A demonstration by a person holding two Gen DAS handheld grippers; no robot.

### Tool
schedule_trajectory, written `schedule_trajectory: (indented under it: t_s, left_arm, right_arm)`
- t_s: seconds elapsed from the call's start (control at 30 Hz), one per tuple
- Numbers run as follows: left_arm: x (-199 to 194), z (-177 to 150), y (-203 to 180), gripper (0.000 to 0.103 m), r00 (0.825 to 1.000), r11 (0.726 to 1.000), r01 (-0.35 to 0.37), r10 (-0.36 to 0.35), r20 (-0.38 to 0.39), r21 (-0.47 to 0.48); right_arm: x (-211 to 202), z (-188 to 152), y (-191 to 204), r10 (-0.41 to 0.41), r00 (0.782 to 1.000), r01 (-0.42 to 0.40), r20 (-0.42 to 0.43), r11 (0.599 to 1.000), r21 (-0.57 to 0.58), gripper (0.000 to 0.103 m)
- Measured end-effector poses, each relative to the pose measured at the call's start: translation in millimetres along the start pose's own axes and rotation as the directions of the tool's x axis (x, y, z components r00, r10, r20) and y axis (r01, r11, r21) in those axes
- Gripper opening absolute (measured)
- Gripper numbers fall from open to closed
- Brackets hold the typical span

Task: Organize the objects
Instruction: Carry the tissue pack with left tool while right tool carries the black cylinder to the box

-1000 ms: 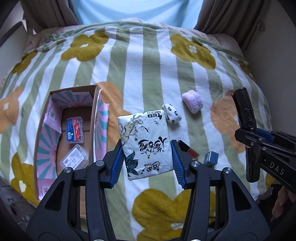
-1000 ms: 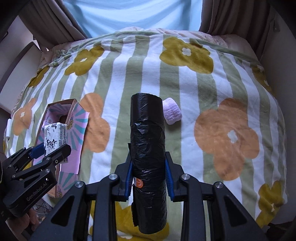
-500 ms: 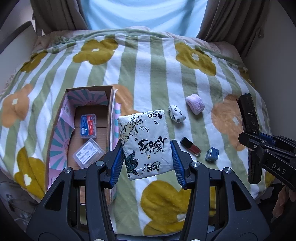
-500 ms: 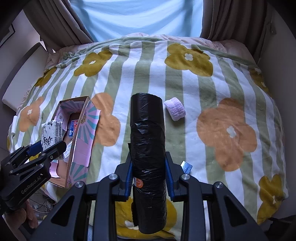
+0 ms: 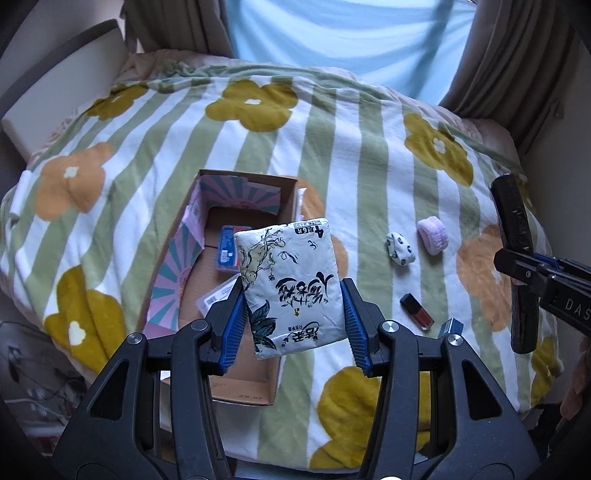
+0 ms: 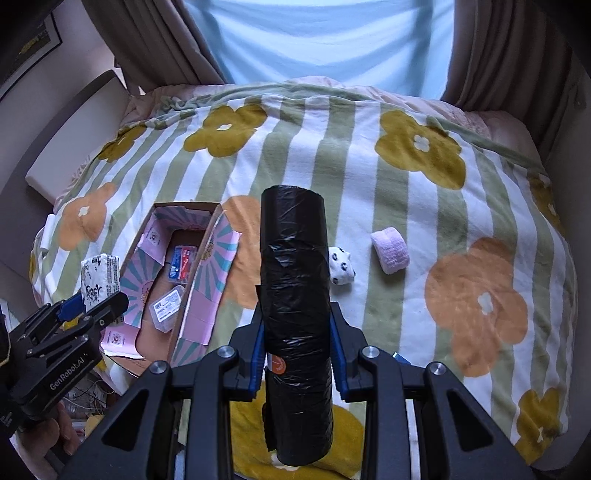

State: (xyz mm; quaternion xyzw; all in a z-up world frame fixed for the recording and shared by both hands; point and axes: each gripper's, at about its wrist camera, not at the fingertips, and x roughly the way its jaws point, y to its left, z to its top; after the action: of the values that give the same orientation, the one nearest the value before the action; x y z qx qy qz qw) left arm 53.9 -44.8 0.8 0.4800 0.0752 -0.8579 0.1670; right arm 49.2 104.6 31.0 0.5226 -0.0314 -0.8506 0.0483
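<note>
Both wrist cameras look steeply down from well above the bed (image 5: 369,177) – left over the box (image 5: 236,229), right probably beside it (image 6: 184,258) – sharing both.

Bed under a striped floral blanket (image 6: 369,177), pale blue curtained window (image 6: 317,40) behind it, brown drapes (image 6: 498,55) flanking, daylight.

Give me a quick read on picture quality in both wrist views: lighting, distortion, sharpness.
Left wrist view: soft daylight from the curtained window, no glare; fisheye bends the blanket edges, corners dark; tissue pack print sharp. Right wrist view: same backlight, so the black bag roll is dark with faint sheen; the cardboard box looks curved near the edge.
</note>
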Motion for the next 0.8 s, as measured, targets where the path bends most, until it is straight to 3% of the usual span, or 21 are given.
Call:
schedule_trajectory:
  t_s: [0.2, 0.43, 0.8]
  left_arm:
    - [-5.3, -7.2, 49.9, 0.045, 0.998, 0.991, -0.063, 0.063, -0.009, -0.122]
    - [14.7, -23.6, 84.7, 0.045, 0.991, 0.966, -0.117, 0.097, -0.094, -0.233]
    - [84.5, -38.6, 105.3, 0.045, 0.971, 0.936, -0.16, 0.092, -0.221, -0.315]
  right_arm:
    - [20.7, 26.3, 49.0, 0.095, 0.995, -0.097, -0.024, 0.987, -0.131, 0.028]
    - [57.7, 48.2, 101.1, 0.205, 0.973, -0.226, -0.111, 0.946, -0.235, 0.028]
    - [145.9, 73.2, 156.9, 0.225, 0.939, -0.298, -0.26, 0.91, -0.289, 0.028]
